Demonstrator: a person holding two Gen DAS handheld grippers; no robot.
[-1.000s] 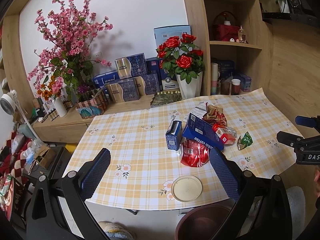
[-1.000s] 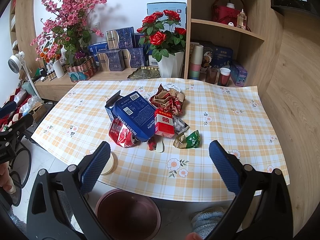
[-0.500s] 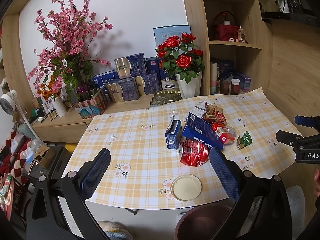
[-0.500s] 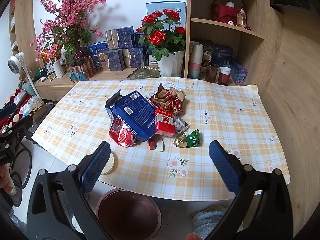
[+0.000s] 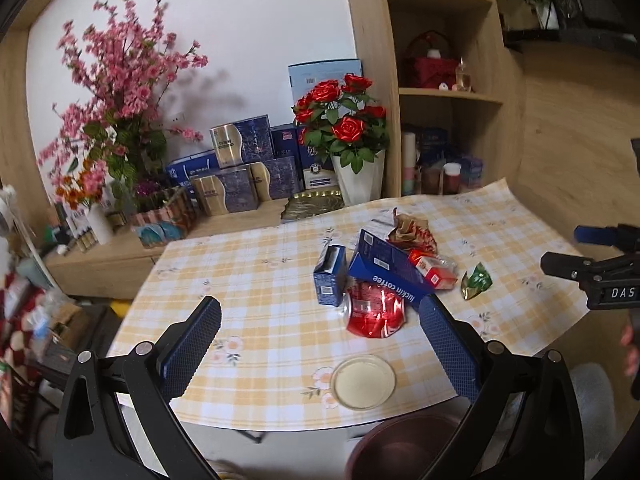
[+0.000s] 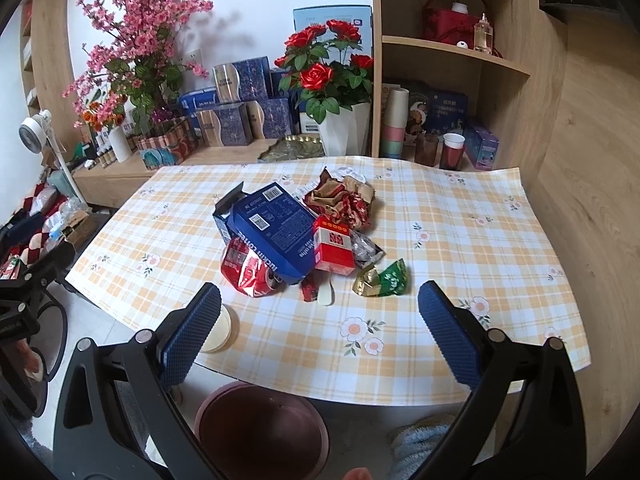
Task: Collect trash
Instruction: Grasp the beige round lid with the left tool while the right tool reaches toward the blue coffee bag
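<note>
A heap of trash lies mid-table: a large blue coffee box [image 6: 276,232] [image 5: 390,272], a small blue carton [image 5: 330,274], a crushed red can [image 6: 250,270] [image 5: 374,314], a red-and-white pack [image 6: 334,244] [image 5: 432,270], a crumpled red-gold wrapper [image 6: 344,200] [image 5: 412,230] and a green-gold wrapper [image 6: 382,280] [image 5: 476,282]. A round pale lid [image 5: 363,382] [image 6: 218,330] sits at the table's near edge. A maroon bin [image 6: 262,430] [image 5: 404,446] stands on the floor below. My left gripper [image 5: 320,342] and right gripper [image 6: 320,330] both hang open before the table, holding nothing.
The checked tablecloth [image 6: 460,248] covers the table. Behind it stand a white vase of red roses [image 6: 344,132], pink blossoms [image 6: 140,40], blue gift boxes [image 6: 240,108] and wooden shelves with cups [image 6: 452,152]. Clutter and a fan [image 6: 34,130] lie at the left.
Both views have shifted slightly closer to the table. The trash has not moved, and both grippers stay open.
</note>
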